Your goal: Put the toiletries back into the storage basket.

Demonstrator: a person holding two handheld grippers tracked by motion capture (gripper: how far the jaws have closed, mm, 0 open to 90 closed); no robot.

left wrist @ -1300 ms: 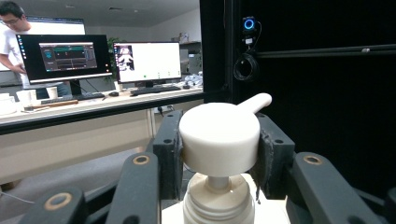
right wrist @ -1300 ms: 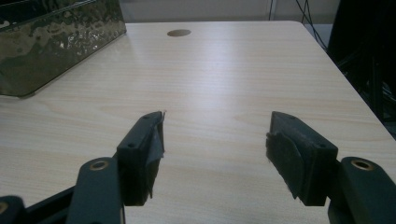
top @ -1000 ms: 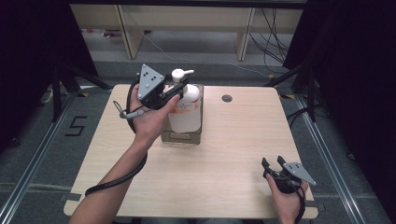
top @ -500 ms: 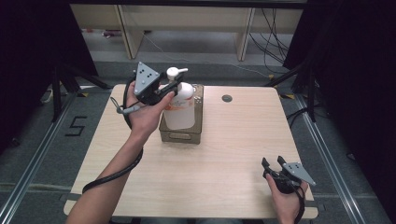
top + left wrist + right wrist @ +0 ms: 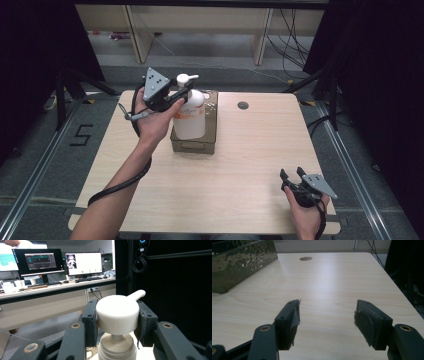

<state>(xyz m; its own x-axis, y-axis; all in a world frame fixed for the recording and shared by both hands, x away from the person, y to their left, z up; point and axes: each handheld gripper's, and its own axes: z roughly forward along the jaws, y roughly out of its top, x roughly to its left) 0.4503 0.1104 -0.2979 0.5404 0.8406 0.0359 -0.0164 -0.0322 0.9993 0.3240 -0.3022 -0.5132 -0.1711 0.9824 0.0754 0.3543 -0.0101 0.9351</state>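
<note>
Left tongs [image 5: 181, 95] closed on the white pump head [image 5: 117, 314] of a pump bottle [image 5: 190, 114], one jaw pressed against each side of the cap, nozzle pointing away past the right-hand jaw (seen in the left gripper view). Gripped from the person's left, with the left hand [image 5: 154, 120] wrapped around the handle and a black cable looping down along the forearm. Bottle upright, white-bodied with an orange-tinted label, standing within a dark rectangular tray [image 5: 210, 137] near the far middle of the counter [image 5: 240, 165]; whether resting on the tray floor or raised off it cannot be told. Grey three-cornered plate tilted up on top of the left tongs.

Right tongs [image 5: 327, 315] wide open, nothing between the jaws, held low over bare wood at the near right corner of the counter, well apart from the tray. Right hand [image 5: 306, 212] underneath, at the counter's near edge. Small round grommet [image 5: 243, 105] set in the far part of the counter (right of the tray). Desk with lit monitors [image 5: 58, 263] beyond, in the left gripper view.
</note>
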